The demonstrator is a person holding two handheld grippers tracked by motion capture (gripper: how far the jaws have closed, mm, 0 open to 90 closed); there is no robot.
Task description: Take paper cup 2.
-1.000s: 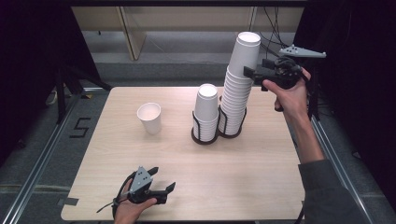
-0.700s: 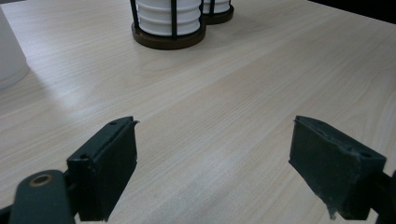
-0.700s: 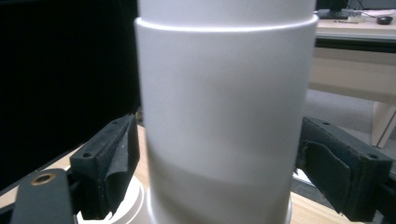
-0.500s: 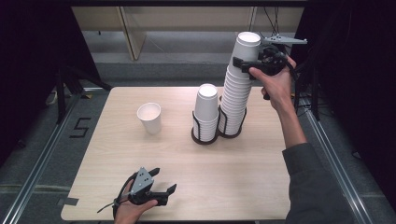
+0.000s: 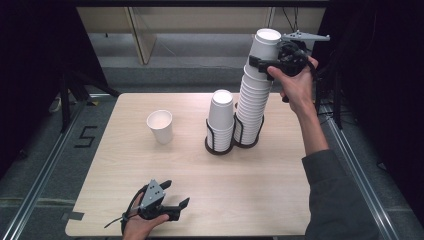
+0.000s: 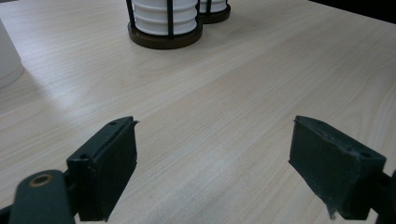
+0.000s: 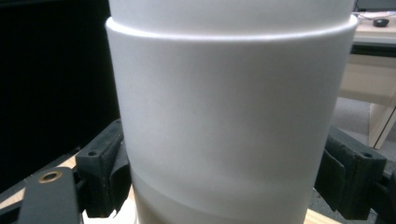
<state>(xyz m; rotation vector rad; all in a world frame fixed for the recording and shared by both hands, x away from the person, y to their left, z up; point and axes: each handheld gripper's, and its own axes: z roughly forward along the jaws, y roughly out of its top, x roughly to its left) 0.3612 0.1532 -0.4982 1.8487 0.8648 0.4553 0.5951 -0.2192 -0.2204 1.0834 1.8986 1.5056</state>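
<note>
A tall stack of white paper cups stands in a black wire holder at the back of the table, with a shorter stack in the holder's left ring. My right gripper is raised at the tall stack's top. Its jaws stand wide on either side of the upper cups, close against the wall, open. A single white cup stands alone to the left. My left gripper rests open near the table's front edge, with bare wood between its jaws.
The light wooden table has bare room across its front and right. The holder's base lies well ahead of the left gripper, and the single cup's foot sits at that view's left edge. Dark floor and metal rails surround the table.
My right gripper has moved left from beside the tall stack until its jaws straddle the upper cups. The left gripper has stayed put.
</note>
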